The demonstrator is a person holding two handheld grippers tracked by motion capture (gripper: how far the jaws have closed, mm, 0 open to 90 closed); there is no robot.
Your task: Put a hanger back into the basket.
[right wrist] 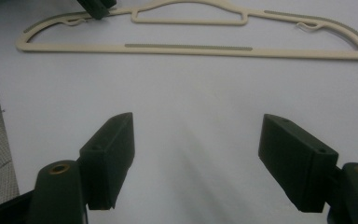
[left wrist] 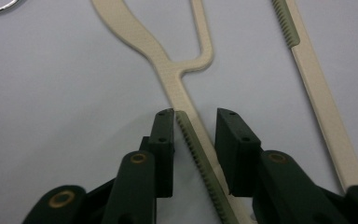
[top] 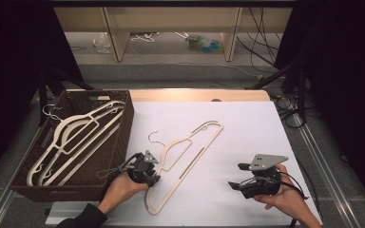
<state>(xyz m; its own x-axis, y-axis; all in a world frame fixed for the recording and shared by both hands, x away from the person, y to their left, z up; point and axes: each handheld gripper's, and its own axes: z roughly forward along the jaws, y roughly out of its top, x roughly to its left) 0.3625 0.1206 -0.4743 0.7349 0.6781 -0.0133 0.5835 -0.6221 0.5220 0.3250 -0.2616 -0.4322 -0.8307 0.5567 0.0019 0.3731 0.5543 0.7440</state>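
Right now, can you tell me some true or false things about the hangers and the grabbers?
1. One hanger lies flat on the white table. True.
2. The basket is empty. False: it holds several hangers.
3. The left gripper has an arm of the hanger between its jaws. True: one pad touches it and a gap is left at the other pad.
4. The right gripper is holding the hanger. False: its jaws are wide apart over bare table, with the hanger farther off.
5. The basket stands to the right of the table hanger in the high view. False: it stands to the left.
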